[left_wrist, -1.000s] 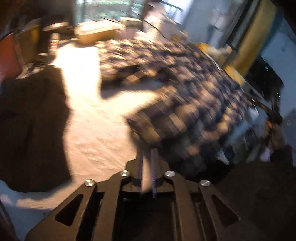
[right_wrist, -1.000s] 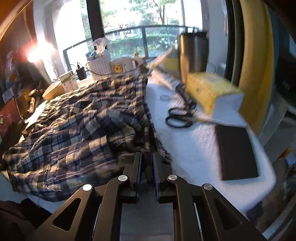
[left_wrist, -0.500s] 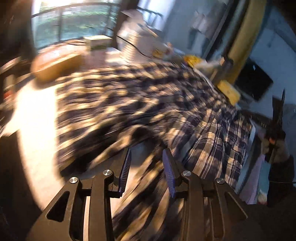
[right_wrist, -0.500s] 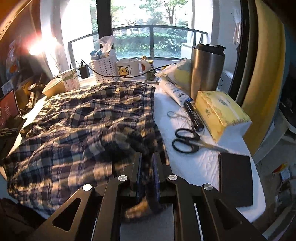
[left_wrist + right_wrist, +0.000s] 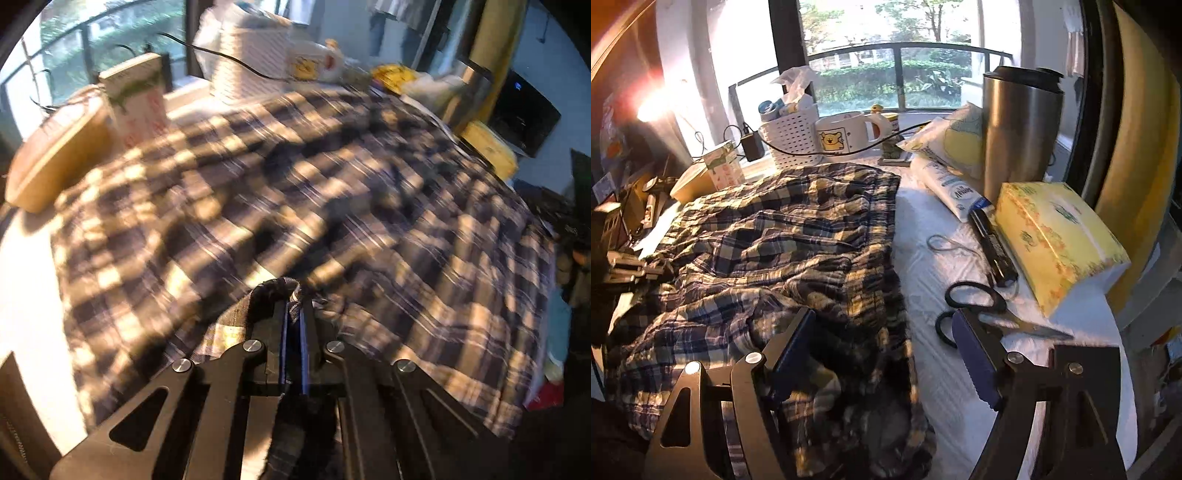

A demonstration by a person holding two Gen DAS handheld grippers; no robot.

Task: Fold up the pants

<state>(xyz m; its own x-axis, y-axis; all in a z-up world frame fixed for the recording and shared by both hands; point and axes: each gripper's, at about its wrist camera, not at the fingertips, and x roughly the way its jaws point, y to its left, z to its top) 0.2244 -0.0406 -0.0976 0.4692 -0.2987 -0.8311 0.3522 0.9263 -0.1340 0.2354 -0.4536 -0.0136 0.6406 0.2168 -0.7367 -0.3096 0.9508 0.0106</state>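
Pinching pants edge w/ left, right let go

Left gripper (image 5: 293, 314) was clamped on a bunched dark fold of the plaid pants (image 5: 332, 206); jaws had just been closing, cloth sandwiched between the blue pads (image 5: 282, 339). Rest of the pants spread ahead of and to both sides of that gripper across the white table (image 5: 26, 288). Left wrist view motion-blurred, so fine detail n/a.

Right gripper (image 5: 882, 332) stood wide; jaws had just been opening, pads not pressing anything. Rumpled pants (image 5: 783, 251) edge lay under and between its fingers (image 5: 792, 343), bulk of the cloth ahead-left of it. Bare white tabletop (image 5: 923, 229) ahead of it.

Just ahead-right of the right gripper: black-handled scissors (image 5: 975, 306), partly behind the right finger. Further ahead-right: yellow tissue pack (image 5: 1060, 236), steel tumbler (image 5: 1021, 129) behind that. Far ahead, by the window: white basket (image 5: 792, 142) and mug (image 5: 846, 134).
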